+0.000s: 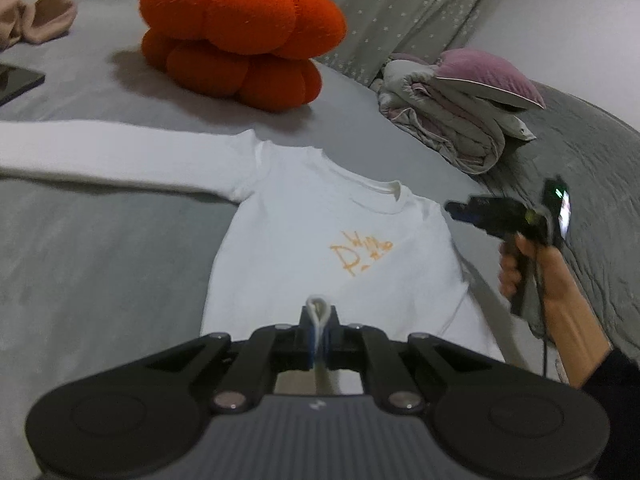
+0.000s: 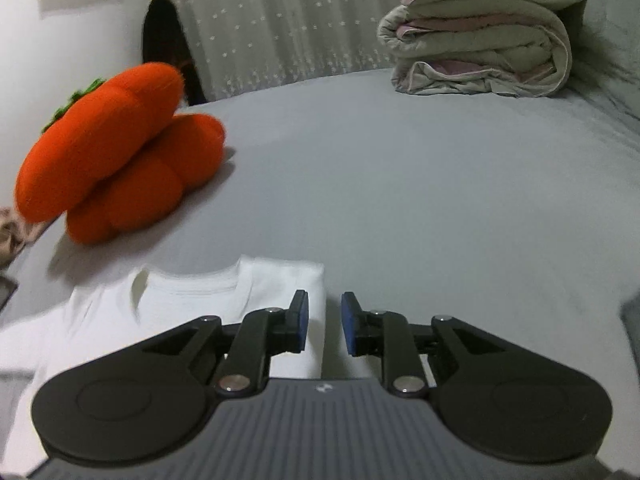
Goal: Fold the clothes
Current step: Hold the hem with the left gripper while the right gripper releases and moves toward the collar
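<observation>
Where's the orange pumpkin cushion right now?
The orange pumpkin cushion sits on the grey bed beyond the white shirt, top centre-left in the left wrist view and at the left in the right wrist view, left of the folded quilt.

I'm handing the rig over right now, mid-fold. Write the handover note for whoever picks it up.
Left tool: shut on a pinch of the white long-sleeve shirt at its near edge.
Right tool: open, nothing between the jaws, held above the shirt's right shoulder edge.
Shirt lies face up on the grey bed, orange print showing; right side already folded in, left sleeve spread out flat.
Orange pumpkin cushion and folded quilt sit beyond it.
Left to do: fold in the left sleeve, then fold the body.
</observation>
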`<state>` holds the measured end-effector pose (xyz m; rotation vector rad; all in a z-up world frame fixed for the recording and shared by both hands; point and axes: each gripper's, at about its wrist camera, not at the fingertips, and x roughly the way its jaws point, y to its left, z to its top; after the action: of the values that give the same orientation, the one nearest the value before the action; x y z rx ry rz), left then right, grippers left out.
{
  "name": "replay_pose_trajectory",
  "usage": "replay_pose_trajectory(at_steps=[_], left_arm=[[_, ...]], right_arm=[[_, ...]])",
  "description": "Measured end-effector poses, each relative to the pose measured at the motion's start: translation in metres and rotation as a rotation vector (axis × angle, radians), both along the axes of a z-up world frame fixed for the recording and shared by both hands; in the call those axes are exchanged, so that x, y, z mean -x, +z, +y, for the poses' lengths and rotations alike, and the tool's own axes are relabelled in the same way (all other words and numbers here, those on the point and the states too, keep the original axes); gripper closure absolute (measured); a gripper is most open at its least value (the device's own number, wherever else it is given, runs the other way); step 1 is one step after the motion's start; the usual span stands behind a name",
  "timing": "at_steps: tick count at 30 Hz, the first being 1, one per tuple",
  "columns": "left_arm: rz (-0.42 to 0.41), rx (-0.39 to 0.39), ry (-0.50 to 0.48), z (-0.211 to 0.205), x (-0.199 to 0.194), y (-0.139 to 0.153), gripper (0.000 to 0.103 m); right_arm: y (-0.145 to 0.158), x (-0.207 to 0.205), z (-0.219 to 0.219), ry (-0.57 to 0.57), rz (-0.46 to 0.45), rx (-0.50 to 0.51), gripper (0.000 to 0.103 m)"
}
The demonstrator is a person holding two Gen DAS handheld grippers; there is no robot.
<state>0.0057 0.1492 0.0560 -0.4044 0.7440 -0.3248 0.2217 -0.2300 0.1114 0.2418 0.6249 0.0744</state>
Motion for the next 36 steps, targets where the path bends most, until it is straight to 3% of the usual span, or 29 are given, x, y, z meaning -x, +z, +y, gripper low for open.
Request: replay_pose_trajectory(at_steps=[2,6,7,8,13,16,19,23,24,25,27,29,32,34,36], left_arm=[[0.001,-0.002,-0.012,-0.001,-0.002,0.0,0.099],[0.012,0.005,-0.026,-0.001,-0.004,-0.001,0.099],[0.014,0.003,-0.029,-0.002,-0.003,-0.001,0.099],[0.016,0.001,-0.031,-0.002,-0.003,-0.002,0.099],[0.014,-0.002,-0.025,0.0,0.009,0.003,0.099],[-0.001,-0.047,-0.025,-0.001,0.016,0.004,0.099],[0.034,-0.086,-0.013,0.002,0.015,-0.008,0.099],[0.078,-0.118,-0.026,0.001,0.009,-0.023,0.099],[0.083,-0.121,-0.031,0.001,0.007,-0.024,0.099],[0.083,-0.122,-0.03,0.001,0.006,-0.024,0.099],[0.092,-0.111,-0.032,0.002,0.005,-0.024,0.099],[0.102,-0.097,-0.031,0.004,0.004,-0.024,0.099],[0.111,-0.086,-0.029,0.005,0.003,-0.024,0.099],[0.108,-0.089,-0.032,0.005,0.004,-0.024,0.099],[0.107,-0.091,-0.029,0.003,0.003,-0.024,0.099]], right_arm=[[-0.003,-0.013,-0.006,-0.012,0.015,-0.037,0.075],[-0.008,-0.027,-0.005,0.032,0.05,-0.05,0.075],[-0.009,-0.027,-0.005,0.051,0.055,-0.055,0.089],[-0.009,-0.027,-0.005,0.06,0.056,-0.044,0.097],[-0.007,-0.026,0.0,0.078,0.006,0.073,0.097],[-0.008,-0.031,0.013,0.113,-0.006,0.181,0.097],[-0.022,-0.041,0.025,0.142,0.028,0.286,0.097],[-0.031,-0.041,0.03,0.13,0.018,0.351,0.097],[-0.033,-0.041,0.031,0.127,0.016,0.367,0.09],[-0.032,-0.039,0.031,0.118,0.012,0.379,0.074],[-0.021,-0.031,0.026,0.088,0.003,0.397,0.059],[-0.006,-0.014,0.014,0.071,-0.022,0.344,0.059],[0.004,0.02,0.002,0.131,-0.012,0.295,0.06],[0.007,0.042,-0.005,0.18,0.011,0.267,0.069],[0.003,0.058,-0.011,0.22,0.054,0.223,0.071]])
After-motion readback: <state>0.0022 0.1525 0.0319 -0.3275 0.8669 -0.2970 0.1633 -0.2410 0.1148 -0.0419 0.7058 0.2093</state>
